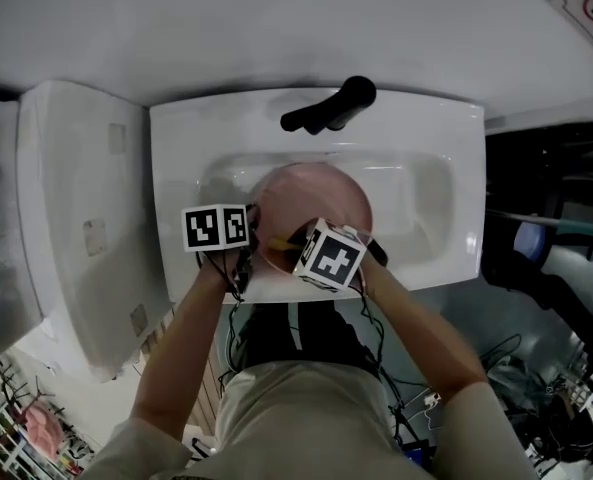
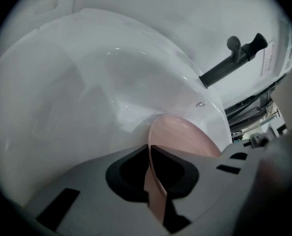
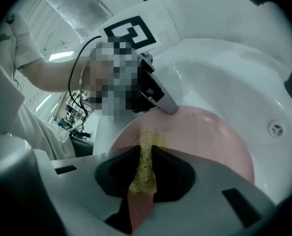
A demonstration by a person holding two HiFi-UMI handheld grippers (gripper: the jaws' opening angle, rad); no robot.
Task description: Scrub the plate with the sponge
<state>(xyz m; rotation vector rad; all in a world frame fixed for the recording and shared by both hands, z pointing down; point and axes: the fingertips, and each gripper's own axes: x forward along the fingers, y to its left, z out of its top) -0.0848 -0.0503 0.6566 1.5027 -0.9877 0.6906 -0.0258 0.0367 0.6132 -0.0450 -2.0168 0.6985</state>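
White sink (image 1: pixel 458 173) with black faucet (image 1: pixel 331 108); cluttered, cable-strewn floor (image 1: pixel 536 393)

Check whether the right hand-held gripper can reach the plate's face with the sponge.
Probably yes: the right hand-held gripper holds the sponge right by the plate, whose face lies bare; the left hand-held gripper only clamps its rim.

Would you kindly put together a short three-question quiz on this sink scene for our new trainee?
1. True or false: the left gripper is clamped on the rim of the pink plate.
2. What is between the jaws of the right gripper? A: a brush. B: the sponge. C: a cup.
3. Fill in: the plate is held inside the white ____.

Key: 1 true. 2 B. 3 sink.
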